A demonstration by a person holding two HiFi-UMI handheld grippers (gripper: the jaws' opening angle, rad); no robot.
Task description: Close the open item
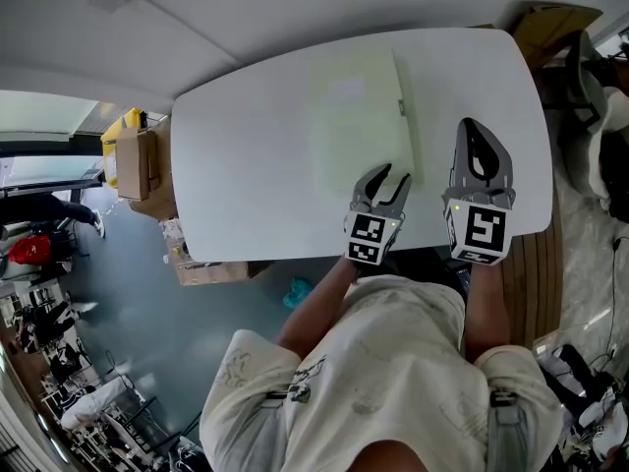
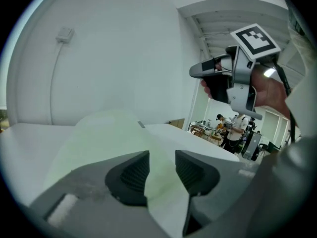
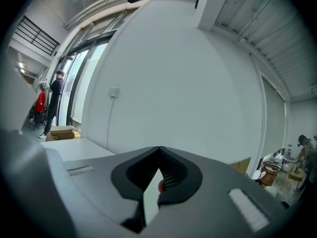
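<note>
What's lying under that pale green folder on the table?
Only the white table shows around the pale green folder, which lies on it. Anything directly beneath is covered, and the folder's contents cannot be made out.

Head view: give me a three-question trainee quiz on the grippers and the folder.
1. True or false: the right gripper is shut.
2. Which gripper is nearer the folder: A) left gripper, B) right gripper?
3. Fill in: the folder lies on the white ____.
Key: 1 true; 2 A; 3 table.
</note>
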